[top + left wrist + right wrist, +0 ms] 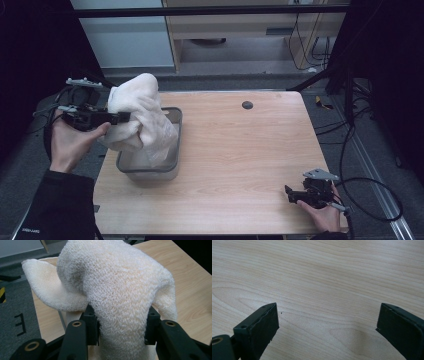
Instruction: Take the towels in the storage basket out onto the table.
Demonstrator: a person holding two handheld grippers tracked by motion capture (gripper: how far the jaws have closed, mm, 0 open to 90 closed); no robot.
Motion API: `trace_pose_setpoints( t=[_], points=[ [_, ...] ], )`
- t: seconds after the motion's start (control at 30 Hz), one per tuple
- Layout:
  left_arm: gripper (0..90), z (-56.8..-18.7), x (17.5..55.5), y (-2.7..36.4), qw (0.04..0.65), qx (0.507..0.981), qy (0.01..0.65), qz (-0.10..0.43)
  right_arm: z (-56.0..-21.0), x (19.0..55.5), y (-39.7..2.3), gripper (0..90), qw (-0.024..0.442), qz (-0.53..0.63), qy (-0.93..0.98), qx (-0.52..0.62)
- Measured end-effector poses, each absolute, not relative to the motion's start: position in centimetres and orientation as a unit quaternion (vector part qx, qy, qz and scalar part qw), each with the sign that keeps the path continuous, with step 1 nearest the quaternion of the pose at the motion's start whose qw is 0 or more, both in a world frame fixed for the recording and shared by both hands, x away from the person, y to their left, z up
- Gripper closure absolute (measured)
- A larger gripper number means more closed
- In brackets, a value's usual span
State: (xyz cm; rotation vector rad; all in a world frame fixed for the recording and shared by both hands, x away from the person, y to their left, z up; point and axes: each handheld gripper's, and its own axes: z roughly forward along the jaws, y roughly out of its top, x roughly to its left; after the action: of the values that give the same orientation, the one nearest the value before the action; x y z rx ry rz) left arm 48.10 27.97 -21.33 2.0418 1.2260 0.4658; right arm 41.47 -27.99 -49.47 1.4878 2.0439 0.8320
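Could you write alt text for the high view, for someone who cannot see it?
The left gripper is clamped on a bunched cream towel, held above a grey bin at the left of a wooden table. The right gripper rests open near the table's right front corner.

A cream terry towel [137,117], bunched and draped, hangs partly lifted out of a grey bin [172,170].

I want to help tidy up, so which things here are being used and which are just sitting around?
Being used:
- towel, bunched up and gripped by the left gripper
- grey bin, right under the towel

Just sitting around:
- right gripper, open and holding nothing, over the bare table
- small black dot on the table's far side
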Motion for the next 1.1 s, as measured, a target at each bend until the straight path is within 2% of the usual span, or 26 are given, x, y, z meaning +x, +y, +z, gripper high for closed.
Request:
trace_pose_setpoints(
  t=[0.57, 1.1],
  points=[
    [58.0, -20.2, 47.7, 22.1, 0.349, 0.821, 0.420, 0.167, -49.4, 41.5, -28.1, 4.0, 0.239, 0.306, 0.746, 0.541],
    [57.9, -20.6, 48.3, 16.6, 0.347, 0.842, 0.381, 0.157, -49.3, 41.4, -28.2, 4.1, 0.239, 0.311, 0.743, 0.543]
  ],
)
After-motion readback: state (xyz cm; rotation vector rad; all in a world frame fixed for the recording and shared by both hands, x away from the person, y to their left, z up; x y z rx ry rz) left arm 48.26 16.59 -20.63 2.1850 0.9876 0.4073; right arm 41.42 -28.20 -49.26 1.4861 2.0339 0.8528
